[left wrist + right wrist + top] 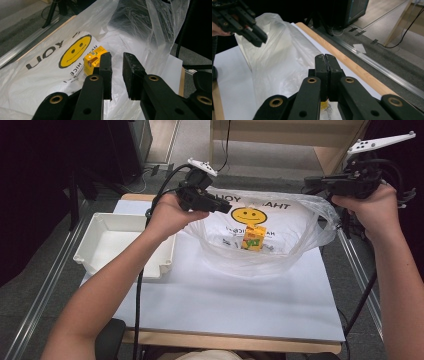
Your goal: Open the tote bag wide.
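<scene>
While both claws hold plastic bag (280,247) mouth apart over desk (225,295): right claw (327,65) pinched together on bag rim, left claw (117,65) slightly apart, yellow carton (254,238) inside.

High view looking down on table, both gripper views close along their jaws, sharing plastic bag (260,245)

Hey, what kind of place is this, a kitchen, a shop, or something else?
Probably a lab or workshop set up for recording: a white-topped table edged by metal rails, cabled handheld grippers, and a plain white tray as a prop.
</scene>
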### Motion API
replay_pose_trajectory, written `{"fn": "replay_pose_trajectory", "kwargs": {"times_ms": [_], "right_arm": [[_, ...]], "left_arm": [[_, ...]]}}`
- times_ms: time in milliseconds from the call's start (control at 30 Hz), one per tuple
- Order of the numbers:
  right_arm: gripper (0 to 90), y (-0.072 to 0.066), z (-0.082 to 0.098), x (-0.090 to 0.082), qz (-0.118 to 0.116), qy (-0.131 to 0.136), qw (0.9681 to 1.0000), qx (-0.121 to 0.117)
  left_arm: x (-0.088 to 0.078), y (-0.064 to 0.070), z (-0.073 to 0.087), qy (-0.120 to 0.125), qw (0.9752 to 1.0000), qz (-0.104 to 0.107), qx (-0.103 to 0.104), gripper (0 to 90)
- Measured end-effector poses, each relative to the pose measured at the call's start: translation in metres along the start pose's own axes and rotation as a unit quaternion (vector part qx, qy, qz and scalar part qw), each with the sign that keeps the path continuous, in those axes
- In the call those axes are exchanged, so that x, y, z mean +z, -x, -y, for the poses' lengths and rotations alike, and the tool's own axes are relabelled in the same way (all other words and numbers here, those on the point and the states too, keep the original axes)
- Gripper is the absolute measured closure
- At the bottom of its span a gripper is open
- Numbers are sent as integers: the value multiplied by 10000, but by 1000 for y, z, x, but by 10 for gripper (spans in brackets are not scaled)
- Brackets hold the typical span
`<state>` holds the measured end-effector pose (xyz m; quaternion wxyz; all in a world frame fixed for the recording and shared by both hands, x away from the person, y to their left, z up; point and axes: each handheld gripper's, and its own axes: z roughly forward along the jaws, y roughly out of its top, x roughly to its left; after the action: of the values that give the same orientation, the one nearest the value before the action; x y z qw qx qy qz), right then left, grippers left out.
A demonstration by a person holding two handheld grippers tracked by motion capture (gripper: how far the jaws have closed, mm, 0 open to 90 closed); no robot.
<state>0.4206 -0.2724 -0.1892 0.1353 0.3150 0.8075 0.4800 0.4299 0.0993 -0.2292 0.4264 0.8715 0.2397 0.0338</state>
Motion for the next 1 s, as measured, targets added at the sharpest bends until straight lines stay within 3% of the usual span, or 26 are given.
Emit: {"fn": "replay_pose_trajectory", "kwargs": {"times_ms": [167,333,467,500,600,667,1000], "right_arm": [[900,-24,-9,14,-60,-106,9998,-173],[900,-34,-12,25,-124,-138,9996,-192],[900,-45,-16,42,-327,-188,9986,-358],[900,-48,-15,52,-497,-243,9969,-553],[900,-48,-13,62,-697,-315,9945,-714],[900,-45,-10,73,-799,-533,9924,-776],[900,-42,-2,92,-663,-691,9932,-661]], "left_arm": [[4,-3,-9,-57,10000,-42,-7,790],[4,-7,-15,-45,10000,-71,-18,796],[8,-10,-18,-51,10000,-63,-57,798],[10,-12,-17,-57,9999,-75,-65,799],[11,-13,-16,-80,9999,-74,-74,798],[12,-14,-15,-82,9999,-87,-82,800],[27,-20,-12,-102,9996,-175,-179,806]]}}
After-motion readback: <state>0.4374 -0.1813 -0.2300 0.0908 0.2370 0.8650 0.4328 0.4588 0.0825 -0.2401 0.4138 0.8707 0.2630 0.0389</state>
